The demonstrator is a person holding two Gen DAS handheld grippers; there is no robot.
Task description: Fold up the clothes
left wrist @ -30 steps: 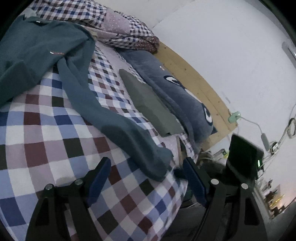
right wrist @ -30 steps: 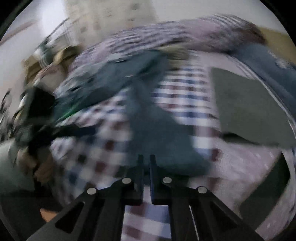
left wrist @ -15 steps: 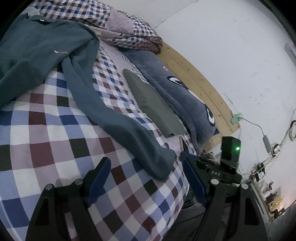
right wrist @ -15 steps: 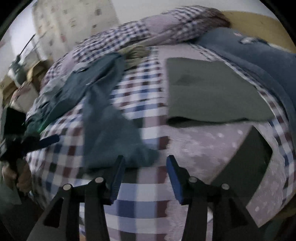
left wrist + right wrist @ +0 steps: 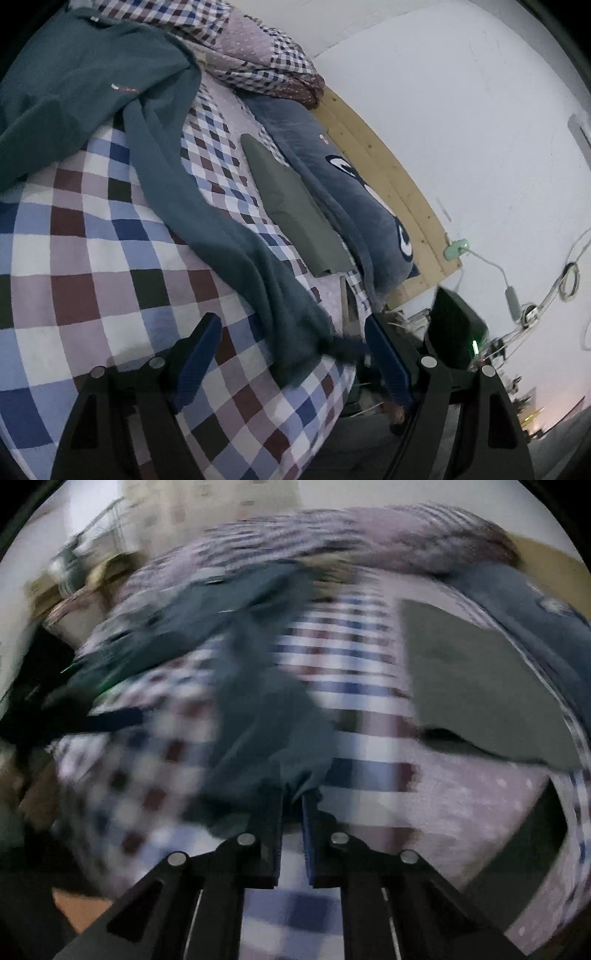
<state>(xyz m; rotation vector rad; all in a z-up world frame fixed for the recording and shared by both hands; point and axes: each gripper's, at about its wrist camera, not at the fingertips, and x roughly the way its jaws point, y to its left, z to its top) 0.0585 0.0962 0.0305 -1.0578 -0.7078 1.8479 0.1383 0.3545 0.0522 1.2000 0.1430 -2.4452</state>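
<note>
Checked bed: one teal sweater, one folded grey garment.

Two low wrist views, shared checkered bed.

dim bluish light; right wrist view motion-blurred, fisheye-warped edges.

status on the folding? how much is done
Done: one olive-grey garment lies folded flat on the bed. In hand: right hand-held gripper, jaws closing, has the teal sweater's sleeve end between them. Left: the teal sweater is spread unfolded; left hand-held gripper open, empty.
</note>
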